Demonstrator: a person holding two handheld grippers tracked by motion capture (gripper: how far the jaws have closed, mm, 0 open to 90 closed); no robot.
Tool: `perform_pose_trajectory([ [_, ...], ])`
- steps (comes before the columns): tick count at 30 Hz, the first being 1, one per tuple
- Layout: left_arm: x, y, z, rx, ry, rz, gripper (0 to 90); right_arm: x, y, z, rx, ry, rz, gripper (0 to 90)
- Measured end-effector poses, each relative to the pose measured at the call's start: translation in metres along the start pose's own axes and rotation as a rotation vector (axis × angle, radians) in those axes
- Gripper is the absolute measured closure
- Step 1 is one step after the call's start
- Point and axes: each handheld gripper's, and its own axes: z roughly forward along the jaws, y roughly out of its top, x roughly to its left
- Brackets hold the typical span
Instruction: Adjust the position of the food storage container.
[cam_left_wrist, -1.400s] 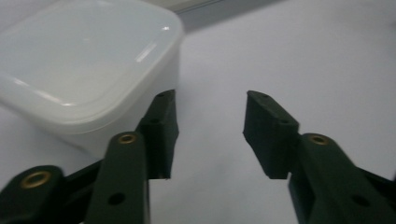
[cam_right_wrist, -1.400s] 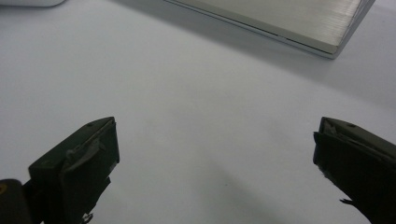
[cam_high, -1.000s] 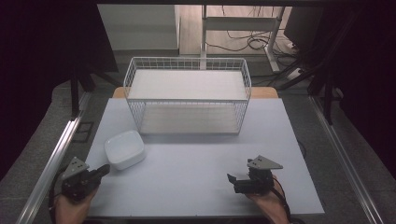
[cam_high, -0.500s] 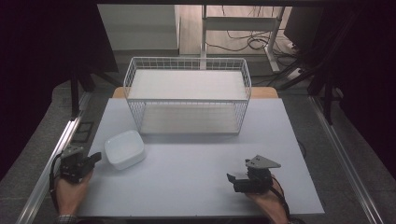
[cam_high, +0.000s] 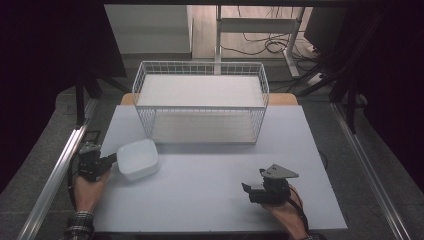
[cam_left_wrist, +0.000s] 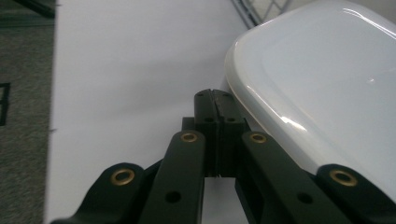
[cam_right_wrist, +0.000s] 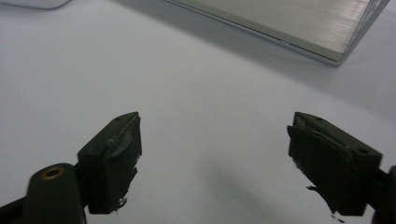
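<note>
White and glossy, the shallow dish sits at the lower left of the high view, on the pale bench, just in front of the wire basket and apart from it. It looks like smooth ceramic or hard plastic: stiff, probably light to middling in weight, and likely slippery under rubber pads; if it is ceramic, a drop could chip it. Its rounded wall offers little purchase from outside, so the best hold is judged to be over the rim, one pad inside and one outside. The left hand-held gripper lies low and level at the dish's left edge, forearm coming up from the bottom left corner. The right hand-held gripper rests at the lower right, well apart from the dish, pointing left across the bench.

From the left gripper view, the jaws stand pressed together with nothing between them, their tips just beside the dish's curved rim at centre frame; whether they touch it is hard to tell. Shut like this they can nudge but not grasp; they would need to part first.

From the right gripper view, the jaws stand apart over bare bench with nothing between them, having just been closing a little; the basket's floor crosses the upper right.
</note>
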Motion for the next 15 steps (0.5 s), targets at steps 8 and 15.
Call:
perform_pose_trajectory([
  [8, -0.033, 0.009, 0.018, 0.027, -0.086, 0.055, 90.0, 0.004, 0.008, 0.007, 0.016, 0.023, -0.026, 33.1],
  [15, -0.058, 0.012, 0.028, 0.043, -0.154, 0.089, 90.0, 0.006, 0.014, 0.015, 0.045, 0.040, -0.062, 44.6],
])
